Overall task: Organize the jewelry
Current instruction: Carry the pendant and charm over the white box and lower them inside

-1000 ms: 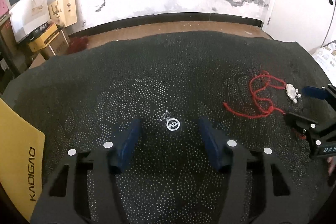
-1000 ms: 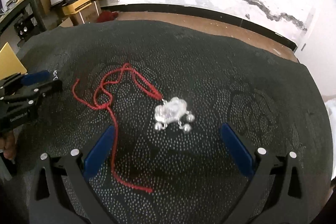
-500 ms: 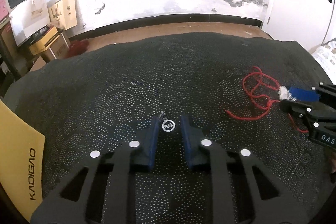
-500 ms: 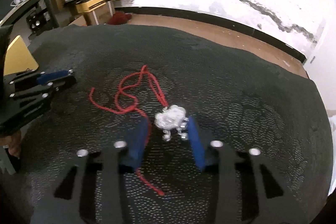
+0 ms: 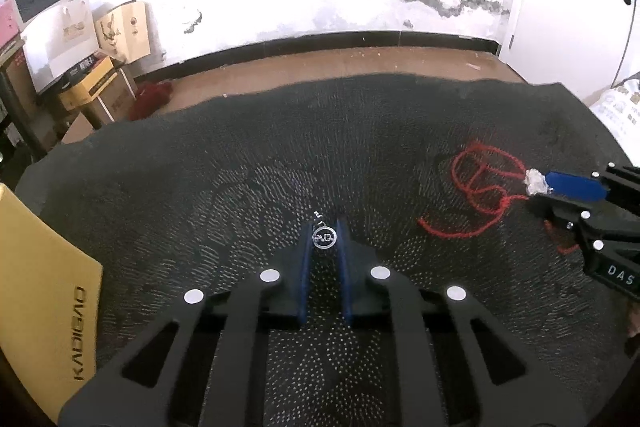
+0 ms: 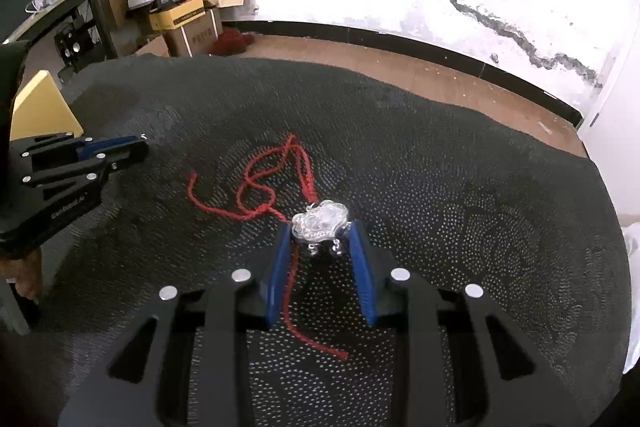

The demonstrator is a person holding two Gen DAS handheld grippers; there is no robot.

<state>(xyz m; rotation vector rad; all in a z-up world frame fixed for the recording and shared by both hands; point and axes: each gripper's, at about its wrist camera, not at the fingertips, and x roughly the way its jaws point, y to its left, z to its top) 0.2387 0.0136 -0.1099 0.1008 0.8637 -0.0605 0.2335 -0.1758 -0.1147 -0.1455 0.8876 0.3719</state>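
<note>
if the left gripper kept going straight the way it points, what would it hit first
Probably the black dotted cloth just past its tips. The left gripper is shut on the small silver ring charm and angled downward; nothing else lies ahead, though depth is unclear.

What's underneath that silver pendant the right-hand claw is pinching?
Under the silver pendant, gripped by the right gripper, small silver bells hang, with the red cord trailing beneath and the dark dotted cloth below. The pendant hides the cord's attachment and its own underside.
</note>
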